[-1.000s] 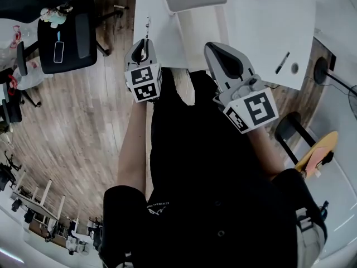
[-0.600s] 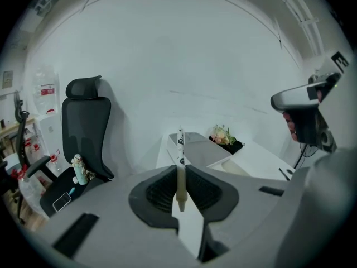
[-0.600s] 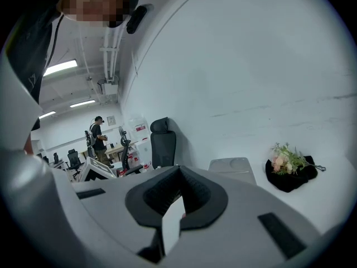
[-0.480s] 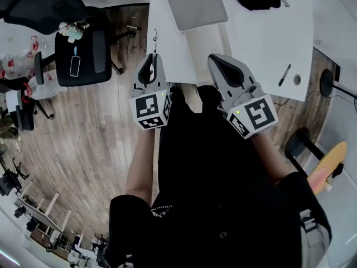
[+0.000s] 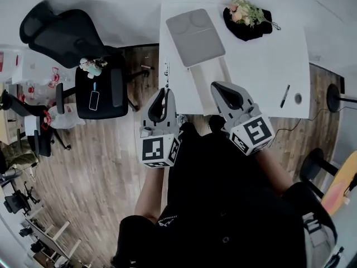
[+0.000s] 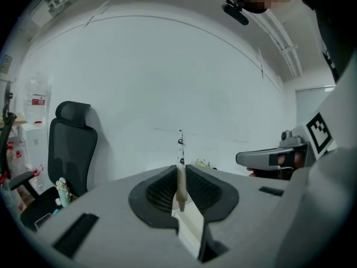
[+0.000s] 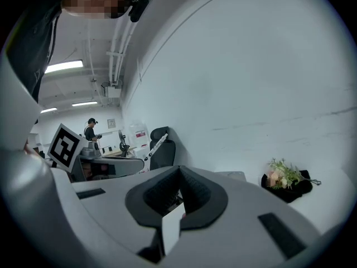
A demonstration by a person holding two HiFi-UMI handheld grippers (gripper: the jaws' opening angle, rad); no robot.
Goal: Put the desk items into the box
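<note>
Left gripper (image 5: 163, 96) is clamped on a thin white pen with black marks (image 5: 166, 76). In the left gripper view the pads pinch it near its lower end, and most of its length stands free above the jaws (image 6: 179, 155). Right gripper (image 5: 221, 89) has its jaws together, with nothing seen between them. What reads as an open white box (image 5: 207, 88), grey lid (image 5: 195, 37) beyond it, sits on the white desk (image 5: 262, 60) between the two grippers, just right of the held pen. Judgement: swing the pen rightward over the opening, tip the long end down inside the walls, lower it, then release; the low grip means it may pivot. A black pen (image 5: 285, 95) lies well to the right.
</note>
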